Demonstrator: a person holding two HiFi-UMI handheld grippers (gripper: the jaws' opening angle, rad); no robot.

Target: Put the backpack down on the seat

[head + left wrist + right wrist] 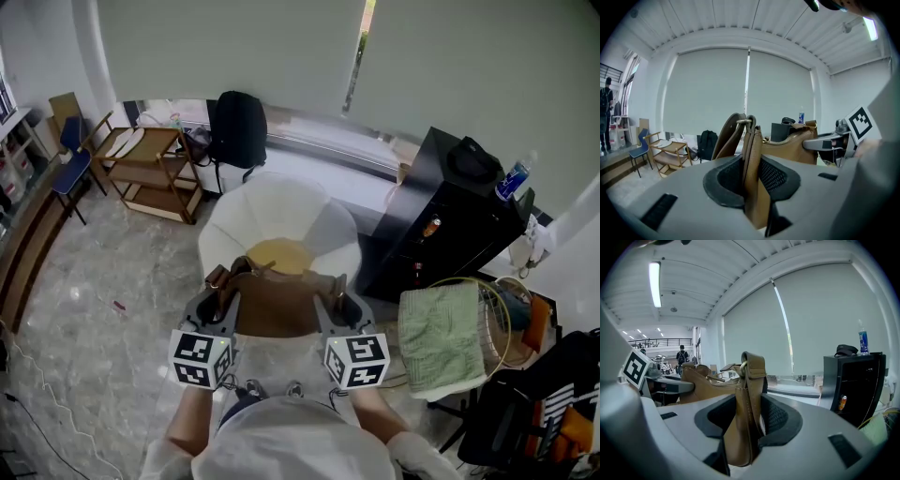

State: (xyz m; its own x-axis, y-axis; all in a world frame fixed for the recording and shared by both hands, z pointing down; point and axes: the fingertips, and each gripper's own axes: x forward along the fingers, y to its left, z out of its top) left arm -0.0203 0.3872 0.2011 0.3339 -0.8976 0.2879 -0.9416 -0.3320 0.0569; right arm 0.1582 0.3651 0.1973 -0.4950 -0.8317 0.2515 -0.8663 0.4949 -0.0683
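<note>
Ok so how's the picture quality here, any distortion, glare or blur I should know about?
Head view: even daylight and sharp, with straight lines bowing slightly at the edges and a soft sheen on the floor. Left gripper view: heavy fisheye with black corners, and the brown bag is sharp up close. Right gripper view: same fisheye and dark corners, the ceiling light is blown out, and there is no motion blur.

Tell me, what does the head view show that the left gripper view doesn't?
Only the head view: the white chair and a green towel. Only the left gripper view: the ceiling and a person standing at far left. Both: the brown bag, clamped at one end by the left gripper, and the black backpack.
</note>
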